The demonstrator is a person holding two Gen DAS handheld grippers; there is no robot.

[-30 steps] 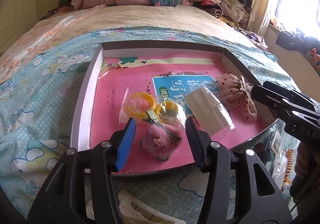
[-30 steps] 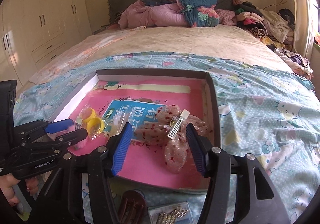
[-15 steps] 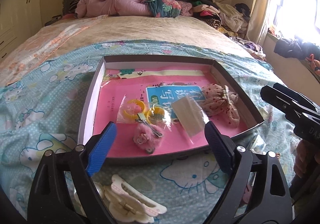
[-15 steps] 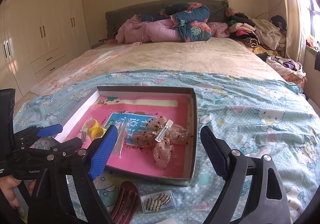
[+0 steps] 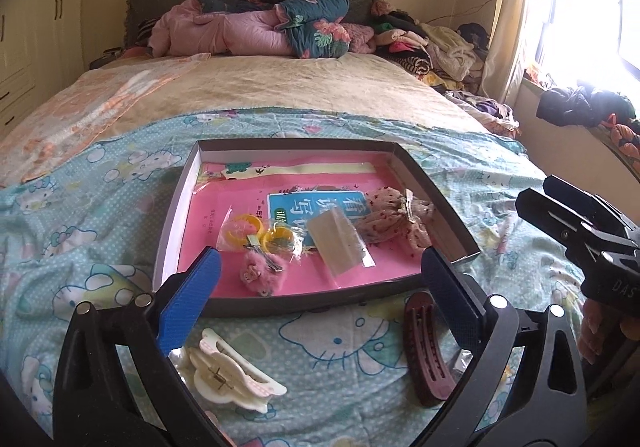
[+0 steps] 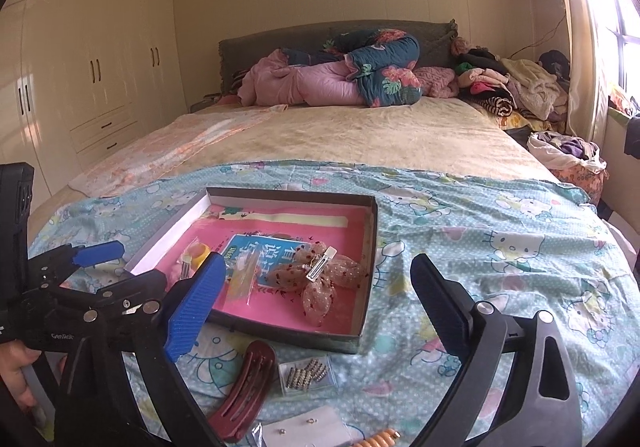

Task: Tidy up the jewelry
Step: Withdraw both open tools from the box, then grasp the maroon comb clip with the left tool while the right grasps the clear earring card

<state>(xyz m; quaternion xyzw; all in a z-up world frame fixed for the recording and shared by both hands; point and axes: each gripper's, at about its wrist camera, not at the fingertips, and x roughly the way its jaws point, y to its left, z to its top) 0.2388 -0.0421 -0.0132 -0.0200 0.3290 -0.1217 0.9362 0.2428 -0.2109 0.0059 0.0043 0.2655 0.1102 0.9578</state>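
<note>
Jewelry sorting on a bed: shallow tray partly filled, both grippers spread wide and empty.

Turquoise cartoon-cat bedsheet (image 5: pixel 100 215) covering the near end of the bed. Shallow grey cardboard tray with pink lining (image 5: pixel 176 215), lying flat on the sheet. Left gripper (image 5: pixel 320 295) and right gripper (image 6: pixel 316 307), jaws just opened wide, nothing between them, both hovering short of the tray's near edge. Inside the tray: sheer red-dotted fabric bow with silver clip (image 6: pixel 320 279) at its right side; clear flat plastic sleeve (image 5: pixel 340 243) mid-tray; pair of yellow rings in a clear bag (image 5: pixel 260 233); pink fluffy hair clip (image 5: pixel 262 275) near the front wall. On the sheet before the tray: white plastic claw clip (image 5: pixel 232 375); dark red plastic barrette (image 6: pixel 244 391); small clear packet of silver studs (image 6: pixel 306 371) just beside the barrette.
</note>
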